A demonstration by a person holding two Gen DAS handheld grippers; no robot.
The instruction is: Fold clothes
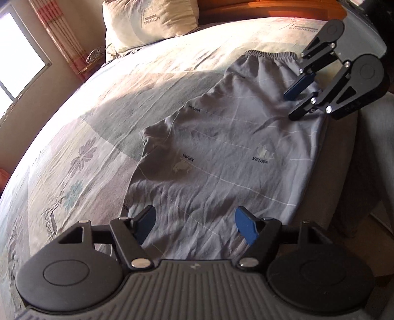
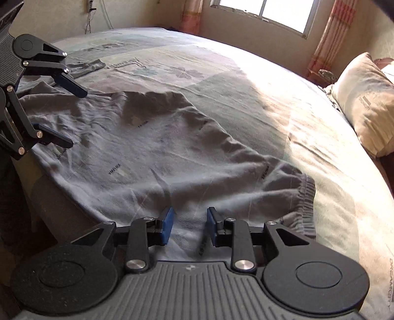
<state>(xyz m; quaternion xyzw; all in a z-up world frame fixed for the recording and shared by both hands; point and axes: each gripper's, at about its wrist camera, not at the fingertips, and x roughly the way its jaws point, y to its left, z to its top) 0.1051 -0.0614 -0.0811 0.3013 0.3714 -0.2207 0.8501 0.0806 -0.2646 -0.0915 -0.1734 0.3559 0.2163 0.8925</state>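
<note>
A pair of grey trousers (image 1: 216, 152) lies spread on the bed (image 1: 98, 118), close to the bed's near edge. The cloth is soft grey, crossed by thin pale lines in a wide check, and printed here and there with small dark lettering and pale animal-like figures. In the left wrist view the gathered elastic waistband (image 1: 270, 54) sits at the upper right of the frame, and the legs run down toward the lower centre. The fabric is creased all over, with a raised fold along its left edge. In the right wrist view the waistband appears at the lower right and the trousers stretch toward the upper left, where a leg end lies flat on the sheet.

The left gripper (image 1: 194, 227) hovers over the leg end at the bottom of its own view, its blue-padded fingers (image 1: 245, 227) standing wide apart with nothing pinched between them. The right gripper (image 2: 188, 227) is near the waistband end, its fingers (image 2: 167, 225) partly apart over the cloth and not pressing on it.

The bed carries a pale patterned sheet with flower prints, and a pillow (image 1: 147, 22) lies at the upper part of the left wrist view. Sun from a window (image 2: 266, 12) brightens the sheet.
</note>
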